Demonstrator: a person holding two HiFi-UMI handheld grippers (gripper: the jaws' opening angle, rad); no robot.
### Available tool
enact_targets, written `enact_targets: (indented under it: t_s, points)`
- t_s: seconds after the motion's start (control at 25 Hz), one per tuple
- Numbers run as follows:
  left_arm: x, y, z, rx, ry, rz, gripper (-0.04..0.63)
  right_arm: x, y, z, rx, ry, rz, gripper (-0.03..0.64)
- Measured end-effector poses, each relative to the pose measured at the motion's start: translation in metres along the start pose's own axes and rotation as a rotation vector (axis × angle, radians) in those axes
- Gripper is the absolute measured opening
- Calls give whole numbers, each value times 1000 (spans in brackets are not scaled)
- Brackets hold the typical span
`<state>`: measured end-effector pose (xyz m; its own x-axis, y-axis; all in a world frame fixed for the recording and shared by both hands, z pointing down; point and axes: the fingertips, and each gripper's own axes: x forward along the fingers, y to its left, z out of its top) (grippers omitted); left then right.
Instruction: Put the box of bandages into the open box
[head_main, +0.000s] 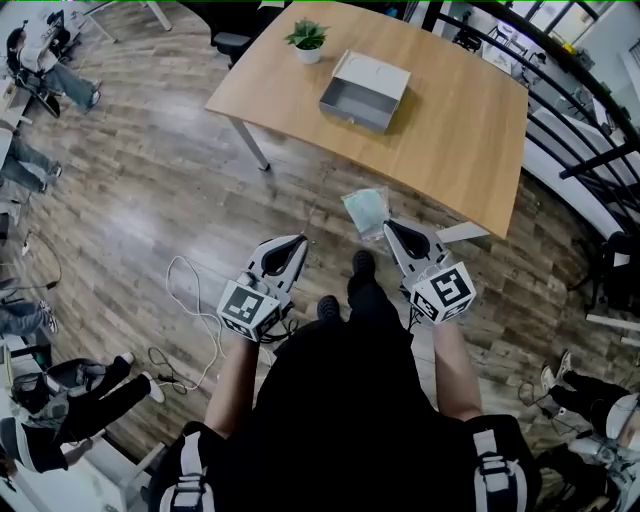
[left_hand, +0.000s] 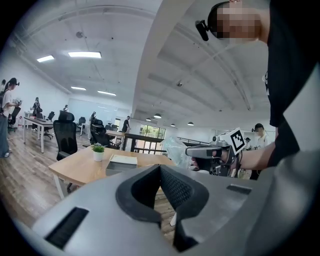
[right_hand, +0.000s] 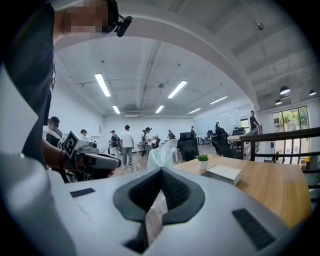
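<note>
My right gripper (head_main: 392, 228) is shut on a clear plastic bag (head_main: 366, 211) with a pale green-white bandage box inside; the bag sticks up past the jaw tips (right_hand: 162, 152). The open grey box (head_main: 365, 92) lies on the wooden table (head_main: 460, 130) ahead, well beyond both grippers, and also shows small in the right gripper view (right_hand: 225, 172). My left gripper (head_main: 294, 243) hangs level with the right one, over the floor, with its jaws together and nothing between them (left_hand: 160, 167). The right gripper and the bag show from the side in the left gripper view (left_hand: 210, 150).
A small potted plant (head_main: 308, 40) stands on the table beside the open box. A white cable (head_main: 190, 300) loops on the wood floor at my left. People sit at the left and right edges; a black railing (head_main: 590, 110) runs at the right.
</note>
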<state>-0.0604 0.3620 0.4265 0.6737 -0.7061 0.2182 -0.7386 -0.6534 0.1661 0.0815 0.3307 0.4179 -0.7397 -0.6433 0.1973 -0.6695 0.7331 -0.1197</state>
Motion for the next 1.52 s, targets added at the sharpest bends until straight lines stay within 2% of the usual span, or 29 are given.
enact_targets:
  t_s: [0.48,1.2,1.52]
  points:
    - [79,21,18,-24,5,23,23,41,-81,14,-3,18,52,23]
    - [131,62,44,-19,8,145,23,98,-147,31,4,15,166,23]
    - [163,69,46,-38,11,170,23,105,-177,28,0,35,194,23]
